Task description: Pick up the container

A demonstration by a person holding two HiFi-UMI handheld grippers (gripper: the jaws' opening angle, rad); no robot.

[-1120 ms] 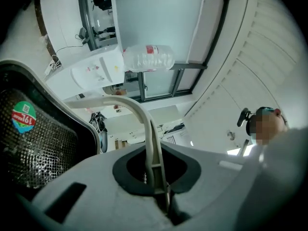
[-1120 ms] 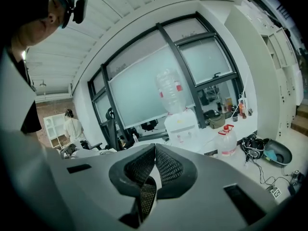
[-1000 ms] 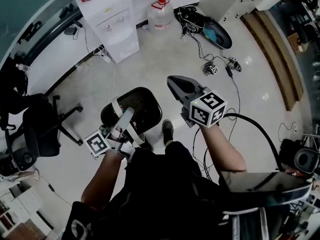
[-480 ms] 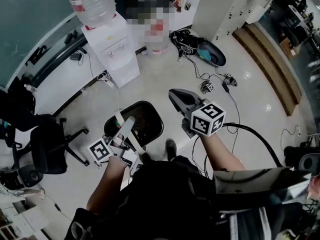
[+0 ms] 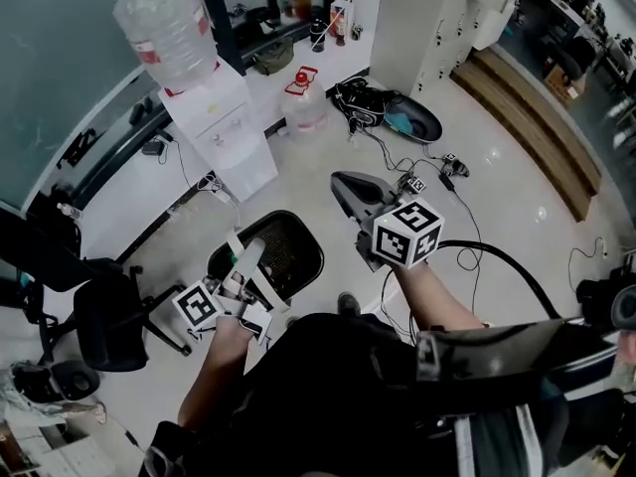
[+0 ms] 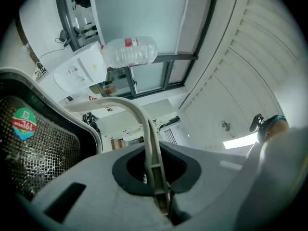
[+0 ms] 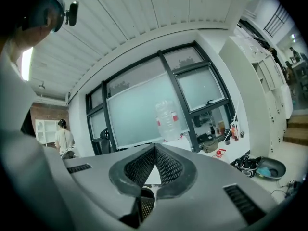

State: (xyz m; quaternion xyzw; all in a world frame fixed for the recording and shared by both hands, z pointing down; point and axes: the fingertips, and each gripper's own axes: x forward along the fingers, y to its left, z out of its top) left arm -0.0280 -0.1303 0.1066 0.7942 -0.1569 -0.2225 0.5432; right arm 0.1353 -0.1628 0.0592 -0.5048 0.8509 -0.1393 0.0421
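Observation:
The container (image 5: pixel 283 249) is a black mesh basket with a white rim and a white handle (image 5: pixel 236 224). It hangs above the floor in front of the person's legs. My left gripper (image 5: pixel 243 266) is shut on that handle. In the left gripper view the handle (image 6: pixel 142 124) runs down into the closed jaws of the left gripper (image 6: pixel 158 179), and the container's mesh wall (image 6: pixel 33 148) with a round sticker fills the left side. My right gripper (image 5: pixel 346 187) is held up to the right of the container, shut and empty. Its jaws meet in the right gripper view (image 7: pixel 155 150).
A white water dispenser (image 5: pixel 221 132) with a big bottle (image 5: pixel 169 28) on top stands ahead to the left. Another water jug (image 5: pixel 303 107), a dark bag (image 5: pixel 368 102) and cables (image 5: pixel 437 172) lie on the pale floor. Black office chairs (image 5: pixel 99 316) stand to the left.
The head view has tipped up and shows more of the room ahead. Both grippers keep their places, and the container still hangs from the left one.

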